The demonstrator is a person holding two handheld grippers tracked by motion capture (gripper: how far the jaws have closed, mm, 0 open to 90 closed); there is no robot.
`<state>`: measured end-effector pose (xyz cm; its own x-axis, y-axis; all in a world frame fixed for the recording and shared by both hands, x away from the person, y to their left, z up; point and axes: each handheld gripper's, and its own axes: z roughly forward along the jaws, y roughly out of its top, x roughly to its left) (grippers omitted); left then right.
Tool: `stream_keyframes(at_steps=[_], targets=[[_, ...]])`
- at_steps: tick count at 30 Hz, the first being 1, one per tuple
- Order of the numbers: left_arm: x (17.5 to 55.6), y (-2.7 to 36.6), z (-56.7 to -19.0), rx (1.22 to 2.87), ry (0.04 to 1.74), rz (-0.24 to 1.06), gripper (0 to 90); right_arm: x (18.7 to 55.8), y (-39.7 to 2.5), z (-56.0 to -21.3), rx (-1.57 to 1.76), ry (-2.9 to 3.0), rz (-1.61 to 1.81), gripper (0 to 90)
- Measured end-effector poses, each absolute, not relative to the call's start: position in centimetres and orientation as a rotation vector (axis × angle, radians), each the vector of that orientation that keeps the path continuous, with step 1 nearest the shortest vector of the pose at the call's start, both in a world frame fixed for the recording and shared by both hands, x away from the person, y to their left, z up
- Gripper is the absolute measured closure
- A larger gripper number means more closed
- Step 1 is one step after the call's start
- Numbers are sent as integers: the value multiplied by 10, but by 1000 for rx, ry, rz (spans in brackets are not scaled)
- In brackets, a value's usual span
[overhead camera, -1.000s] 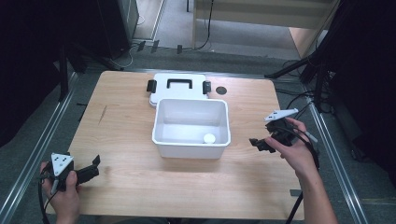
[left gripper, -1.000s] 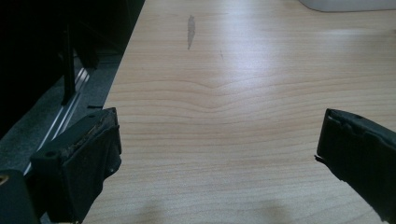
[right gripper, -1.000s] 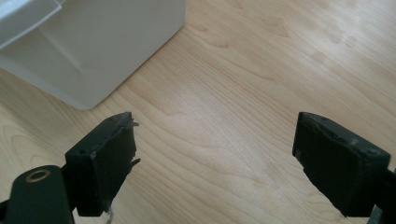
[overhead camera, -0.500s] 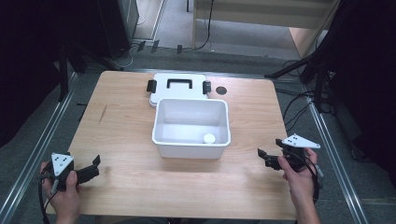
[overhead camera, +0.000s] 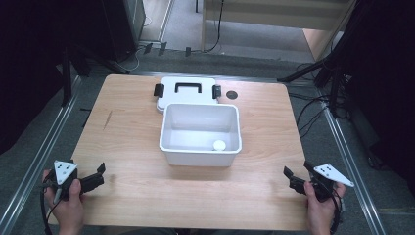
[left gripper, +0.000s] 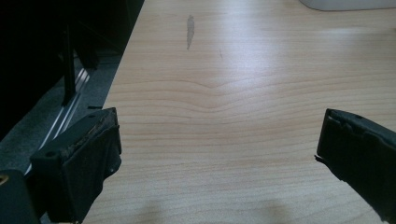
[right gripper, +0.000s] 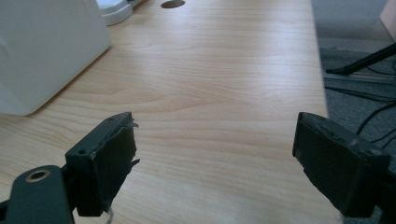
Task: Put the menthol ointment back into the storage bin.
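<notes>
The light wooden table (overhead camera: 132,127) carries an open white plastic bin (overhead camera: 201,131), likely light and stiff, best pinched at a rim wall. Behind it, touching, lies its flat white lid (overhead camera: 186,89). A small white round cap (overhead camera: 219,145) rests inside. Left gripper (overhead camera: 95,177) and right gripper (overhead camera: 293,177) hover with fingers spread, empty.

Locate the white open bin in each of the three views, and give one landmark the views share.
High view: the white bin sits mid-table, a small white round object inside, its lid behind it.
Left gripper view: a sliver of the bin's base at the top right edge.
Right gripper view: the bin's wall at the upper left.
Shared landmark: the wooden table.
</notes>
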<state>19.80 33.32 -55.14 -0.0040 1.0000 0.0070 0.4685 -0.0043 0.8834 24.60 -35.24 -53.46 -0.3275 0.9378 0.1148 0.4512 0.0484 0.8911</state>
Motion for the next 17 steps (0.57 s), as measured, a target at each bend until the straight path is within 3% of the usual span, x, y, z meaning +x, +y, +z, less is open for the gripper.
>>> stream_keyframes(at_steps=[17], targets=[[198,333,-551,1567,1563,944,2,230,-356,-546,1423,1794,1185,135]])
